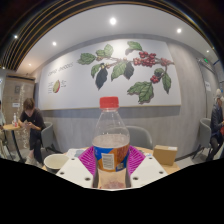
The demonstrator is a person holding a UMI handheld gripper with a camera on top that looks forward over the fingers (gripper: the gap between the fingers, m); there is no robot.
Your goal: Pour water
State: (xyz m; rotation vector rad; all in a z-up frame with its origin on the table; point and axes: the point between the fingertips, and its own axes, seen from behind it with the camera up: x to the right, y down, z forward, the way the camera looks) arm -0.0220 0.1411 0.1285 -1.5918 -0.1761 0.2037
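A clear plastic water bottle [111, 140] with a red cap [109, 102] and a blue-and-orange label stands upright between my gripper's fingers. My gripper [111, 165] is shut on the bottle, with the magenta pads [89, 160] pressing its sides at label height. The bottle looks lifted above the table. A pale bowl [56, 160] sits on the table [75, 160] to the left, just beyond the left finger.
A light brown box [165, 154] sits on the table to the right. People sit at the far left [30, 124] and the far right [216, 118]. Grey chairs [140, 136] stand behind the table, before a wall with a leaf mural [125, 68].
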